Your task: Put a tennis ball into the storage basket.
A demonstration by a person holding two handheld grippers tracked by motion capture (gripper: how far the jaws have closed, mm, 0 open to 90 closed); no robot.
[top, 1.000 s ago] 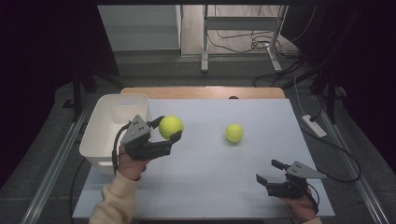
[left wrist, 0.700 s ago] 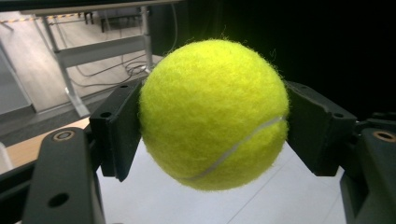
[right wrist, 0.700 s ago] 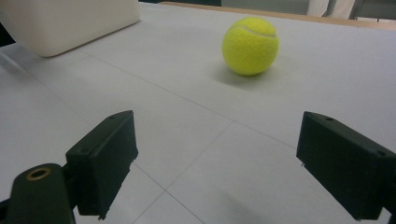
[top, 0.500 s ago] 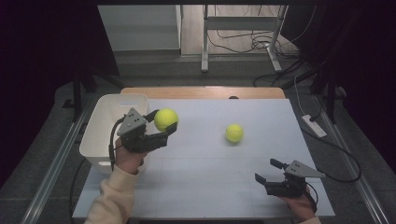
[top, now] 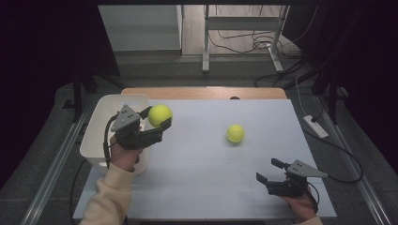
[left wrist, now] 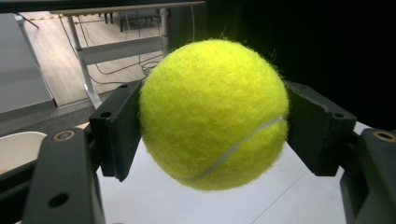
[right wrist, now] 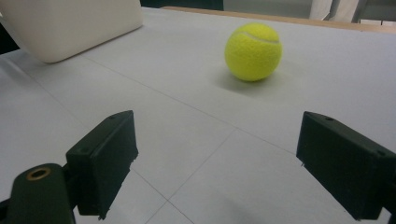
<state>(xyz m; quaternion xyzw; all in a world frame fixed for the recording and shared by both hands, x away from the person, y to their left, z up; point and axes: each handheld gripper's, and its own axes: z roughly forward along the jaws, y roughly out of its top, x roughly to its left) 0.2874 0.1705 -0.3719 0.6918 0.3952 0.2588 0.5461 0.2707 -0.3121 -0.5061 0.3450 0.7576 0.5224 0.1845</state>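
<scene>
My left gripper (top: 158, 118) is shut on a yellow tennis ball (top: 160, 115), held in the air just right of the white bin (top: 91, 140). In the left gripper view the ball (left wrist: 212, 114) sits squeezed between both black pads. A second tennis ball (top: 235, 133) lies on the white table right of centre; in the right gripper view this ball (right wrist: 253, 51) rests well ahead of the jaws. My right gripper (top: 268, 171) stands open near the table's front right, low over the surface, with nothing between its fingers (right wrist: 109, 158).
The white bin's corner (right wrist: 70, 28) sits at the far left in the right gripper view. The white table (top: 197, 164) ends in a wooden strip (top: 202, 92) at the back. A desk frame and cables (top: 244, 42) stand on the floor beyond.
My left gripper has carried the ball slightly left and toward the bin. The right gripper and the loose ball have stayed put.
</scene>
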